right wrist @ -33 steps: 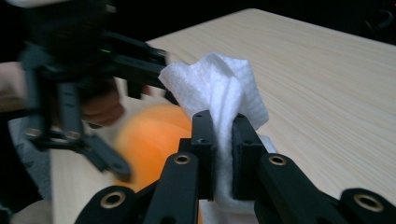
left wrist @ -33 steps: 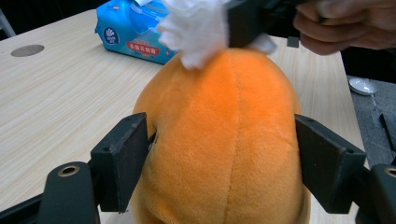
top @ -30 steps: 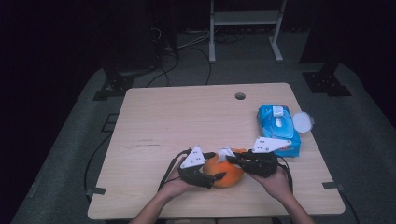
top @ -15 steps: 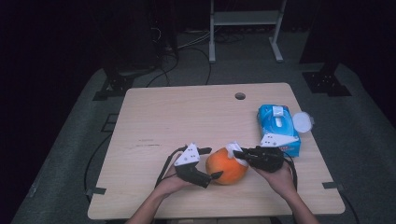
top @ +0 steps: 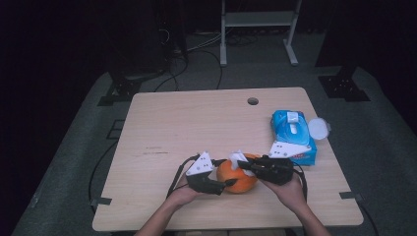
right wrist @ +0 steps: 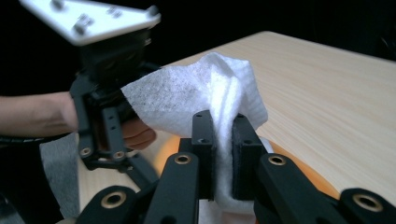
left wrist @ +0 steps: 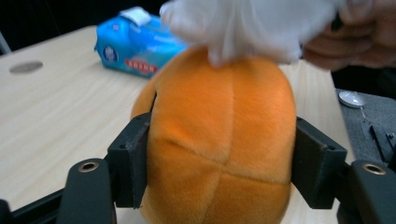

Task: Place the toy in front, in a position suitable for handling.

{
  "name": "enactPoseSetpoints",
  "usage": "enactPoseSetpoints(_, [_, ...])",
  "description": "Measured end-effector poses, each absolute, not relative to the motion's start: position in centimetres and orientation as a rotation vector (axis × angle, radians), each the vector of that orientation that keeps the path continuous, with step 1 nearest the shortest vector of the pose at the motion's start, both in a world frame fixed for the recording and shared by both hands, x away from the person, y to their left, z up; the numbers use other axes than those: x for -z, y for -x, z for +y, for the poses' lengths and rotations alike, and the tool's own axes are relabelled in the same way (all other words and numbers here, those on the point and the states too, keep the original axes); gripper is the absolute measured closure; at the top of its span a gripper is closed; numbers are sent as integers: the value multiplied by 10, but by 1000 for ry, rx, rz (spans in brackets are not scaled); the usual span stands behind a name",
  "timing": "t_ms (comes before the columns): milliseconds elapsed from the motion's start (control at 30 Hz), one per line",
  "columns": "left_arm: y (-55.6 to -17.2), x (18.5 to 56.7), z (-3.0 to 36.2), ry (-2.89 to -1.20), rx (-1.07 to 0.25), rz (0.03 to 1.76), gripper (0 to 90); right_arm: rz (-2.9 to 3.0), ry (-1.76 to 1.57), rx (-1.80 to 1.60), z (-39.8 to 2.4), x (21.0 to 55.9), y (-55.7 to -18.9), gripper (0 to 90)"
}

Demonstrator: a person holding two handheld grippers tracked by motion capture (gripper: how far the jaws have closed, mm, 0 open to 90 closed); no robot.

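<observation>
Near the front edge of the surface (top: 162, 128), an orange plush ball (top: 238, 176) sits between the person's two hands. The left claw (left wrist: 224, 172) is clenched on the ball, one black jaw pressed into each side of the soft pile, which bulges a little between them. The right claw (right wrist: 223, 154) is clamped on a white wipe (right wrist: 196, 93); the wipe's folded middle is pinched between the jaws and its loose part drapes over the top of the ball (left wrist: 219, 140), touching it.

The work in hand looks like wiping the plush ball clean. To do it well, the left claw should probably hold firm but not squeeze harder, since the ball deforms easily and could squirm out sideways. The wipe is best dragged across the top in short strokes with light downward pressure, so the free cloth lies flat on the pile instead of bunching at the jaws. Turning the ball a little between strokes would bring fresh areas up.

Just beyond the right hand lies a blue pack of wipes (top: 291, 135), flat on the surface, with a white flap on its top face. Whether that flap is open cannot be told, nor how many wipes remain inside. A small round translucent lid (top: 318, 128) rests beside the pack at the surface's right edge.
</observation>
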State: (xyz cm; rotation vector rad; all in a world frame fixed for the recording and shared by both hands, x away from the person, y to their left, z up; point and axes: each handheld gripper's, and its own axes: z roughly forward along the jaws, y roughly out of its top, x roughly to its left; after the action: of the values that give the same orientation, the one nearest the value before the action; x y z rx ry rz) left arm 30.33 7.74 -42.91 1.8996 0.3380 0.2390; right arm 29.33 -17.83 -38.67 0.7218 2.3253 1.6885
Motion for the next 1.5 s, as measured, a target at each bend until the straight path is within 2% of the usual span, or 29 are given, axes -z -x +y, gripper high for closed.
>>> enactPoseSetpoints(200, [-300,413,87,-1868,-273,336,352,2293,-765,-1712,-184,387,-298,815])
enactPoseSetpoints(400, [-303,422,82,-1901,-270,370,338,2316,-819,-1689,-182,398,-302,815])
enactPoseSetpoints(533, [-301,424,75,-1890,-292,385,286,2329,-728,-1721,-168,388,-292,814])
enactPoseSetpoints(600, [-301,425,75,-1877,-287,391,220,2330,-698,-1678,-164,388,-290,815])
enactPoseSetpoints(767, [-307,429,81,-1851,-256,401,106,2299,-796,-1667,-180,399,-302,816])
enactPoseSetpoints(933, [-315,446,79,-1886,-202,398,82,2278,-869,-1703,-194,404,-309,815])
enactPoseSetpoints(1033, [-315,447,79,-1881,-215,388,78,2293,-847,-1681,-189,405,-308,815])
enactPoseSetpoints(1067, [-314,447,79,-1879,-219,395,81,2293,-850,-1685,-189,405,-308,815])
enactPoseSetpoints(1133, [-311,446,78,-1883,-239,406,155,2294,-850,-1684,-188,404,-308,815])
enactPoseSetpoints(1200, [-307,441,77,-1901,-284,383,273,2297,-844,-1674,-189,401,-307,814])
enactPoseSetpoints(1267, [-305,437,77,-1889,-293,378,341,2287,-827,-1673,-190,397,-304,814])
enactPoseSetpoints(1500, [-305,424,84,-1877,-302,401,366,2270,-700,-1719,-178,380,-291,815])
